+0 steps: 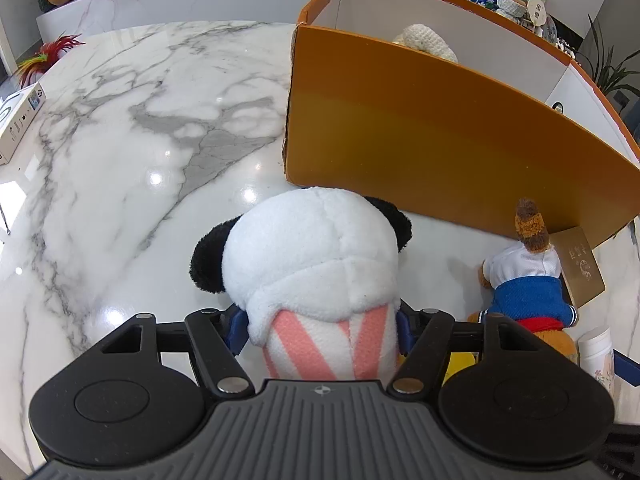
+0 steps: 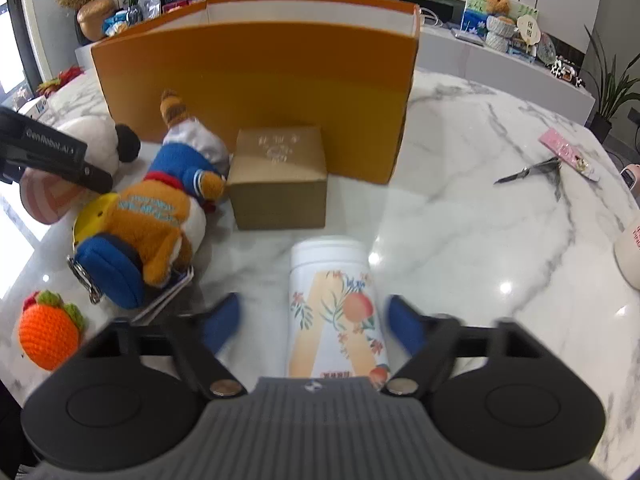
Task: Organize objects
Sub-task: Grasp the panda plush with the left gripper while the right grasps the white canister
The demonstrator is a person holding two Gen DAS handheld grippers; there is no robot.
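Observation:
My left gripper (image 1: pixel 320 330) is shut on a panda plush (image 1: pixel 312 256) with a white head, black ears and pink-striped body, held just in front of the orange box (image 1: pixel 420 132); the panda also shows in the right wrist view (image 2: pixel 92 148). A cream crocheted toy (image 1: pixel 424 40) lies inside the box. My right gripper (image 2: pixel 316 324) is open around a white floral canister (image 2: pixel 334 304) lying on the table, its fingers on either side and apart from it. A brown plush in blue and white clothes (image 2: pixel 160 208) lies left of a small cardboard box (image 2: pixel 278 178).
The orange box (image 2: pixel 256 80) stands on the marble table (image 1: pixel 120 140). A crocheted orange toy (image 2: pixel 50 330) lies at the left. Scissors (image 2: pixel 536 172), a pink packet (image 2: pixel 568 152) and a white cup (image 2: pixel 630 252) lie at the right. A white carton (image 1: pixel 20 120) sits at the table's left edge.

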